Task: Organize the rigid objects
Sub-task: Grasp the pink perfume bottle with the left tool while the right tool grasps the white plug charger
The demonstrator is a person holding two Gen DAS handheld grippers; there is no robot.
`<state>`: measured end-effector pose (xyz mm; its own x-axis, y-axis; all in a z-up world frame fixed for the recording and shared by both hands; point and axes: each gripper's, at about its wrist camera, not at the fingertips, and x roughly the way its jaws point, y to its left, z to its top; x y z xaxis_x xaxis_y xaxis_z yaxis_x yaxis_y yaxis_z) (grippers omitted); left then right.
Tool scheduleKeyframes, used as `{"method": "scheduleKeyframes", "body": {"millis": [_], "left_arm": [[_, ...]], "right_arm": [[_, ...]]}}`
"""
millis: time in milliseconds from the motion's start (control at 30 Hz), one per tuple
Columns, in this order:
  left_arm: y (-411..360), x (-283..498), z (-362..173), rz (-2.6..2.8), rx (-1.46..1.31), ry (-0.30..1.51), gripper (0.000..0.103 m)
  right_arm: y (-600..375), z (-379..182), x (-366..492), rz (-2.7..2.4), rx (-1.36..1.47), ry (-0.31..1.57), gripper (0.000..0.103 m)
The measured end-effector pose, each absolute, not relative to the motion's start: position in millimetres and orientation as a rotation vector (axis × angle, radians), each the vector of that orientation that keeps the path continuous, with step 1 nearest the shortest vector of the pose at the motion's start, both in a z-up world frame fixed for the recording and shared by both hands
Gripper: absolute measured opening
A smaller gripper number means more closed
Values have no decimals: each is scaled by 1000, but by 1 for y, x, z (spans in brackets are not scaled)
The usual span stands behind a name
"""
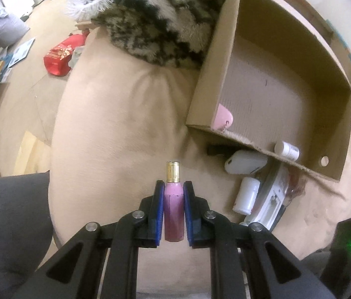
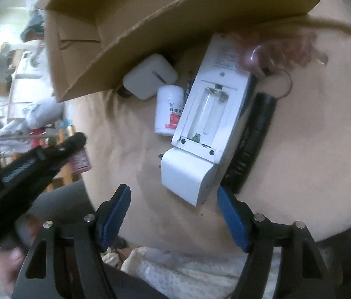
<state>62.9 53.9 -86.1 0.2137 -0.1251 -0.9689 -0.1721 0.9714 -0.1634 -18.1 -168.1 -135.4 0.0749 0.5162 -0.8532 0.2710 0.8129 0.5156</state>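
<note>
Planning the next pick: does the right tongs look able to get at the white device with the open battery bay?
Probably yes. The right tongs stand open just short of the white device's near end, with nothing between. The black flashlight lying alongside may crowd one pad.

One cardboard box (image 1: 270,94), two white pill bottles (image 1: 246,195), one pink bottle (image 1: 174,214), one black flashlight (image 2: 250,139).

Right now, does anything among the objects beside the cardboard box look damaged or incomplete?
Yes. The white device lying on the cushion beside the black flashlight has no battery cover: its battery compartment is open and empty.
</note>
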Motion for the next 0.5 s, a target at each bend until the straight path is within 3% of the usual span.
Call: {"method": "scheduleKeyframes", "body": {"millis": [167, 267, 500], "left_arm": [[56, 65, -83, 29, -258, 1360, 13], [44, 63, -88, 25, -251, 1357, 13], [43, 61, -86, 21, -248, 1348, 13]], "right_arm": [[-148, -142, -9, 110, 559, 1527, 72], [-137, -151, -6, 75, 487, 1540, 56], [-133, -140, -16, 127, 444, 1499, 51]]}}
